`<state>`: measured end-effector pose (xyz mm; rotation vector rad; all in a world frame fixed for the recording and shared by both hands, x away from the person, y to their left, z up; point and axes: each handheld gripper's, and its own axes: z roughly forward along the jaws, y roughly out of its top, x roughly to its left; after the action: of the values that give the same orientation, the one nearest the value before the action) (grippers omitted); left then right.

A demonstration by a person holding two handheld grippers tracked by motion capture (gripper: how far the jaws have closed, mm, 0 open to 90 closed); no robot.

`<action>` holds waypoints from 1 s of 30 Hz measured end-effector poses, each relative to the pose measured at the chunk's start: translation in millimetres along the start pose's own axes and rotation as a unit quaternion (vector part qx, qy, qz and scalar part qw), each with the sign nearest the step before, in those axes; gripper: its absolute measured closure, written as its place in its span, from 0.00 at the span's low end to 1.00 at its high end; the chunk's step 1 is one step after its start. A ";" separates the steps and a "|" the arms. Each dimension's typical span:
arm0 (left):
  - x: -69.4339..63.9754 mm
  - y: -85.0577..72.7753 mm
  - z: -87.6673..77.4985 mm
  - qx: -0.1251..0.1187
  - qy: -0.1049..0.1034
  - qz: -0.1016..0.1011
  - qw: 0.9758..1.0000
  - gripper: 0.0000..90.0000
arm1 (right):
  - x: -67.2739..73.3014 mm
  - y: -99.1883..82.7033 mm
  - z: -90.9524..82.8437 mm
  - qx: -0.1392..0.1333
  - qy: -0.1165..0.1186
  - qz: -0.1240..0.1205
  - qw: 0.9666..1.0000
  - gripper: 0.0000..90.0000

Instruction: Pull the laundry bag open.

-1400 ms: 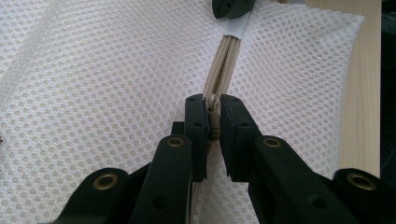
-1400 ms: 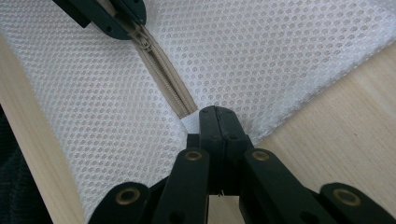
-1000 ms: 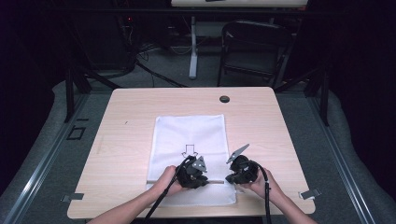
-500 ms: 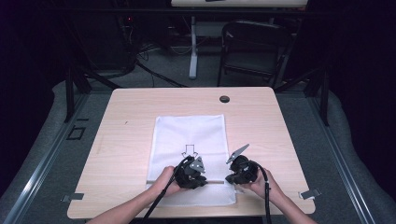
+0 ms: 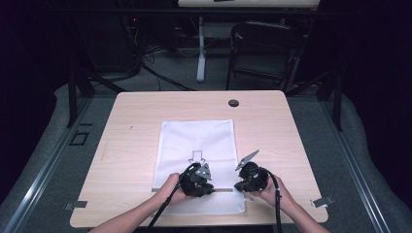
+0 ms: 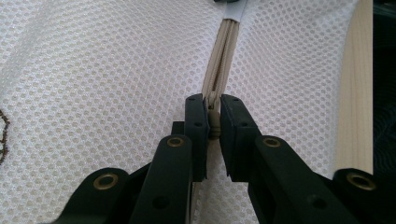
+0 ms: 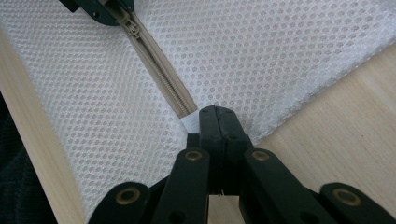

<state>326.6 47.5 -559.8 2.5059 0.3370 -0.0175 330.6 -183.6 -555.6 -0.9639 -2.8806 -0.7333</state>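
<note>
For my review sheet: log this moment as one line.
left tool: shut on zipper pull | right tool: shut on mesh bag edge at zipper end | table: bag flat

In the right gripper view, the right hand-held gripper (image 7: 218,116) is seen with its two black jaws pressed together on the white tab at the end of the beige zipper (image 7: 161,70), close to the edge of the white mesh bag (image 7: 280,56). The bag is spread flat on the wooden bench (image 7: 336,140), whose bare surface is seen to the right and along the left edge. At the top left, the zipper's slider is met by the left hand-held gripper (image 7: 100,9).
</note>
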 end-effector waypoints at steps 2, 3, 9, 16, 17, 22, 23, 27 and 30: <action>0.3 -0.7 -0.2 0.001 -0.001 0.001 1.000 0.92 | -0.5 0.1 -0.2 0.001 0.001 0.001 1.000 1.00; 0.3 -0.7 -0.2 0.001 -0.001 0.001 1.000 0.92 | -0.5 0.2 -0.1 0.001 0.001 0.001 1.000 1.00; -0.2 0.7 4.4 0.003 0.004 -0.001 1.000 0.91 | -0.5 1.0 -0.2 0.005 0.000 0.001 1.000 1.00; 0.9 4.8 9.0 0.002 0.004 -0.005 1.000 0.91 | 1.2 1.1 -0.1 0.005 -0.004 0.000 1.000 1.00; 0.4 5.6 8.5 0.008 0.006 -0.003 1.000 0.91 | 1.4 1.3 -0.2 0.006 -0.004 -0.001 1.000 1.00; -4.3 7.2 5.6 0.025 0.022 0.013 0.999 0.92 | -0.1 0.9 -0.6 0.007 -0.001 -0.002 1.000 1.00; -4.3 7.2 5.6 0.025 0.022 0.013 0.999 0.92 | -0.1 0.9 -0.6 0.007 -0.001 -0.002 1.000 1.00; 1.6 -1.1 -1.7 0.030 0.027 0.004 0.999 0.92 | -0.4 0.2 -0.2 0.002 0.000 0.003 1.000 1.00; 8.2 -11.6 -8.9 0.019 0.025 -0.020 0.999 0.92 | -0.6 0.7 -0.2 0.004 0.001 0.001 1.000 1.00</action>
<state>331.1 63.6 -559.9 2.5400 0.4107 0.0239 331.4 -183.5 -555.2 -0.9647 -2.8790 -0.7199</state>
